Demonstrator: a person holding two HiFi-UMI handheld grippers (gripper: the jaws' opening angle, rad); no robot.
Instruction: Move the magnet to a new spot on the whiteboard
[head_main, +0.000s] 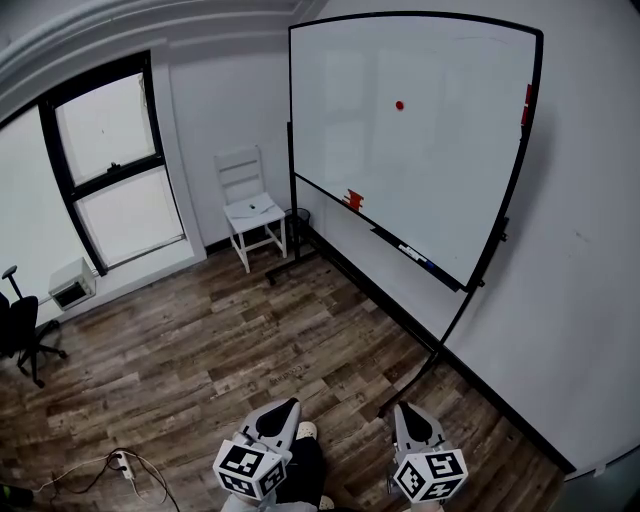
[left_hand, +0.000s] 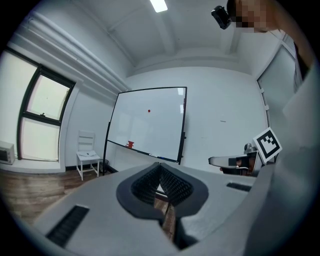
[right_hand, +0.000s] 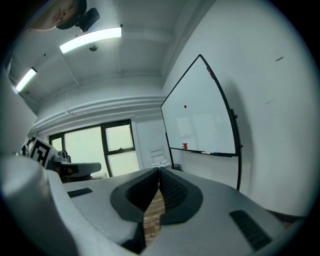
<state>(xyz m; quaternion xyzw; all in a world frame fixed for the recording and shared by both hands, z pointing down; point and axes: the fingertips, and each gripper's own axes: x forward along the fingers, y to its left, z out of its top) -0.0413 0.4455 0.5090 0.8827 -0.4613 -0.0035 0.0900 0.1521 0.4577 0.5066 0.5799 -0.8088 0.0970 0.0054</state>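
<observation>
A small red round magnet (head_main: 399, 104) sticks to the upper middle of the whiteboard (head_main: 440, 180), which stands on a black frame along the right wall. The same magnet (left_hand: 149, 111) shows in the left gripper view, and as a red dot in the right gripper view, magnet (right_hand: 185, 106). Both grippers are low at the bottom of the head view, far from the board. My left gripper (head_main: 286, 408) (left_hand: 160, 165) is shut with nothing between its fingers. My right gripper (head_main: 404, 410) (right_hand: 159, 171) is also shut and empty, level beside the left one.
A red object (head_main: 353, 199) and markers (head_main: 416, 251) lie on the board's tray. A white chair (head_main: 250, 208) stands in the corner by the windows (head_main: 115, 170). An office chair (head_main: 25, 335) is at the left, and a power strip (head_main: 122, 462) lies on the wooden floor.
</observation>
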